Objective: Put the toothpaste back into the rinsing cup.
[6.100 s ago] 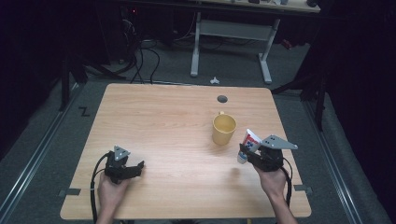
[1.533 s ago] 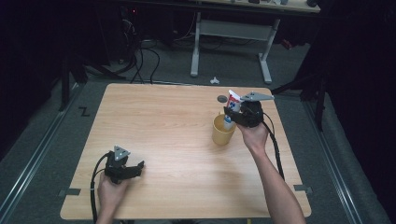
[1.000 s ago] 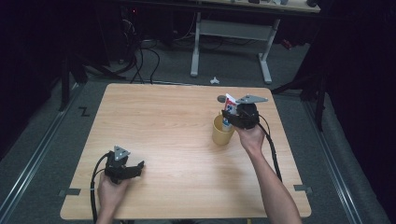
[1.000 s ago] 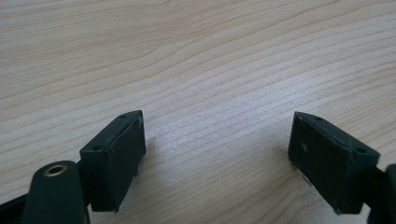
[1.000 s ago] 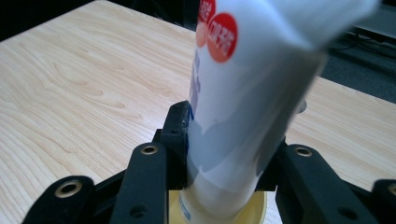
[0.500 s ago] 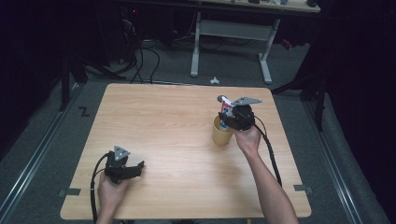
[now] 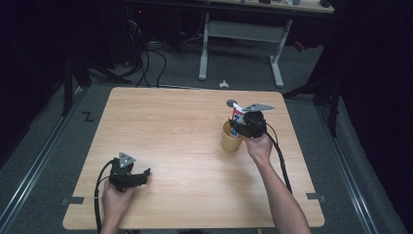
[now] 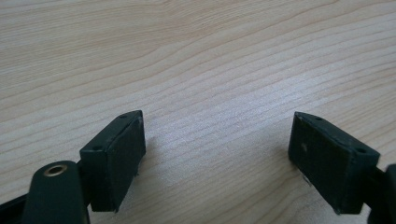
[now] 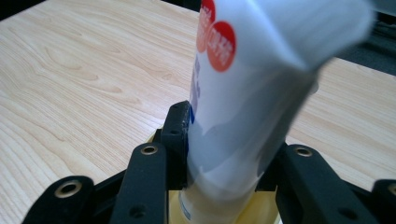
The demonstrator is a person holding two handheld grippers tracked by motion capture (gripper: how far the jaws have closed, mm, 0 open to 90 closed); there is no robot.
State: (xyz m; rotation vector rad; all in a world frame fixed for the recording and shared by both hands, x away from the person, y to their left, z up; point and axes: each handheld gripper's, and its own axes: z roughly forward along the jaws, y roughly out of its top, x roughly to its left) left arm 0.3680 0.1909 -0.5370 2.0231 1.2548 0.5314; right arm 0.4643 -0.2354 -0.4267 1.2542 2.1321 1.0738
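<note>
Moved: the right gripper point(image 7: 239, 127) has carried the tube point(image 7: 237, 117) from the table's right edge to the cup point(image 7: 231, 137); the left gripper point(image 7: 138, 176) has kept its place.
Left gripper: near the front edge, resting on the table point(image 7: 180, 146), jaws spread wide and empty, bare wood between them in the left gripper view.
Right gripper: clenched on the tube's lower body, just above the cup's rim.
Tube: upright, lower end inside the yellow cup; in the right gripper view point(image 9: 243, 93) it leans slightly.
Risk: if let go while leaning, the tall tube may tip the light cup over.
Risk: lifting the gripper away before the jaws part enough could drag the tube back out.
</note>
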